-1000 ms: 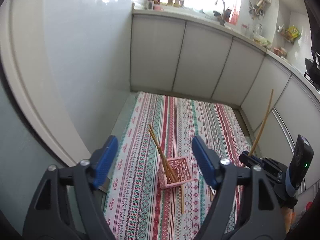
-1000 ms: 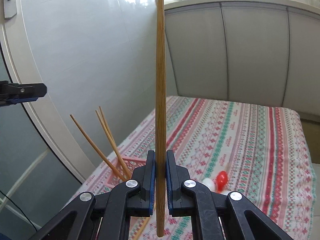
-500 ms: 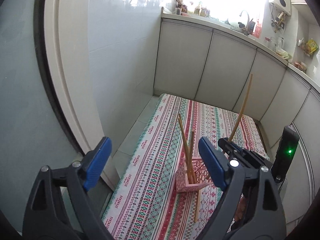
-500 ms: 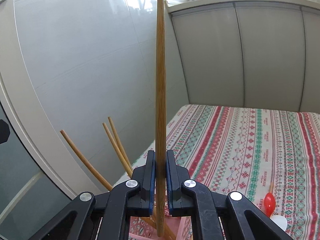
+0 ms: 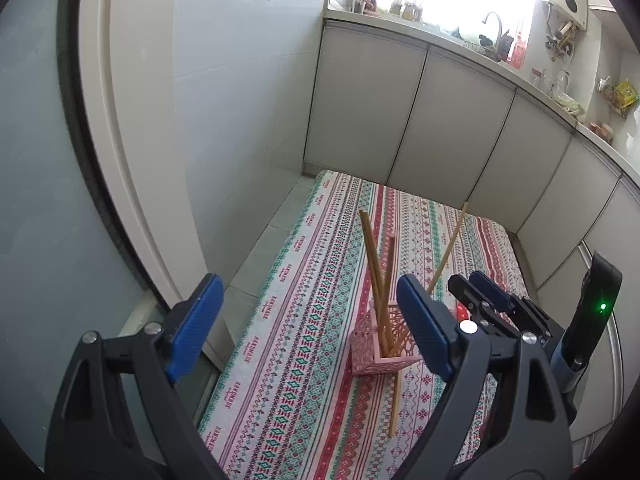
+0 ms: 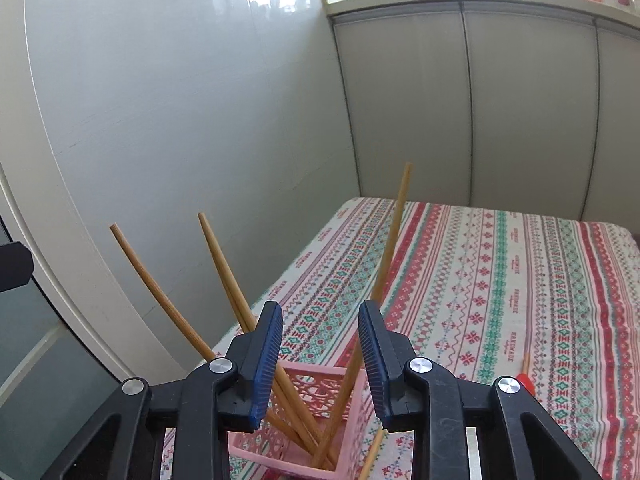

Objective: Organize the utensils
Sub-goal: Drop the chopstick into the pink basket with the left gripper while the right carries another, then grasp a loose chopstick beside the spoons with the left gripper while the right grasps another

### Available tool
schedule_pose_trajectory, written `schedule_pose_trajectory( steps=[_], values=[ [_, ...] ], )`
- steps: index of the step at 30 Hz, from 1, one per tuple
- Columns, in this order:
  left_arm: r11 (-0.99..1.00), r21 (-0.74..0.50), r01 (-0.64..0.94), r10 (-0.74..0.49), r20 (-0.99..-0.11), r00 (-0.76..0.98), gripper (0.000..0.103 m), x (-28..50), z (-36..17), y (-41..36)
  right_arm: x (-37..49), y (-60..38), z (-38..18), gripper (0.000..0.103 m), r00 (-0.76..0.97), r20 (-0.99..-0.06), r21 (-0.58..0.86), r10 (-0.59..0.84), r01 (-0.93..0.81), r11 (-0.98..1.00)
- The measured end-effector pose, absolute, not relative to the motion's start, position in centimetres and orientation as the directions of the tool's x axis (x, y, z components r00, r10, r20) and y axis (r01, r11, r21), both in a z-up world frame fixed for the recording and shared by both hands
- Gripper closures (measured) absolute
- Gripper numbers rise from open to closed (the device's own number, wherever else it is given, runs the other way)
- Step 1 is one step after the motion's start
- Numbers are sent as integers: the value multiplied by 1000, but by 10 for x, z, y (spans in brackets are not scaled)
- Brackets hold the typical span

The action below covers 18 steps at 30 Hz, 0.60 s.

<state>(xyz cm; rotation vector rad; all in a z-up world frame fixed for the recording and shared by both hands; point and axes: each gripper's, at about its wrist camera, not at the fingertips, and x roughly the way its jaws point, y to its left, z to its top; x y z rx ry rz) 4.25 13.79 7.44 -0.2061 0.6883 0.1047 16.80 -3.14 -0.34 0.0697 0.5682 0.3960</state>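
The counter (image 6: 500, 280), under a striped patterned cloth, fills the frame's right. Low centre, the pink basket (image 6: 316, 392) holds four leaning chopsticks (image 6: 384, 264). The right tool (image 6: 320, 344) above it is opening, pads clear of them. The left tool (image 5: 308, 320) gapes wide, empty.

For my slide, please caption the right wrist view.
Right gripper opening above pink lattice basket, released wooden chopstick leaning inside.

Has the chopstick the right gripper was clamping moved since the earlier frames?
Yes. It has dropped out of the right gripper, whose jaws are opening, into the pink basket and leans toward the cabinets.
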Motion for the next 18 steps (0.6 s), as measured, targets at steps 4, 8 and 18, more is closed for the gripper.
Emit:
schedule_pose_trajectory(
  steps=[4, 8, 18],
  values=[
    [978, -173, -116, -25, -651, 759, 15, 43, 71, 125, 155, -58, 13, 67, 786, -505, 176, 355, -309, 935],
    [982, -176, -66, -70, -668, 741, 15, 41, 66, 105, 144, -95, 27, 67, 796, -526, 193, 300, -232, 953],
    [992, -97, 77, -124, -790, 600, 45, 42, 9, 13, 153, -156, -38, 68, 498, -841, 196, 212, -85, 977]
  ],
)
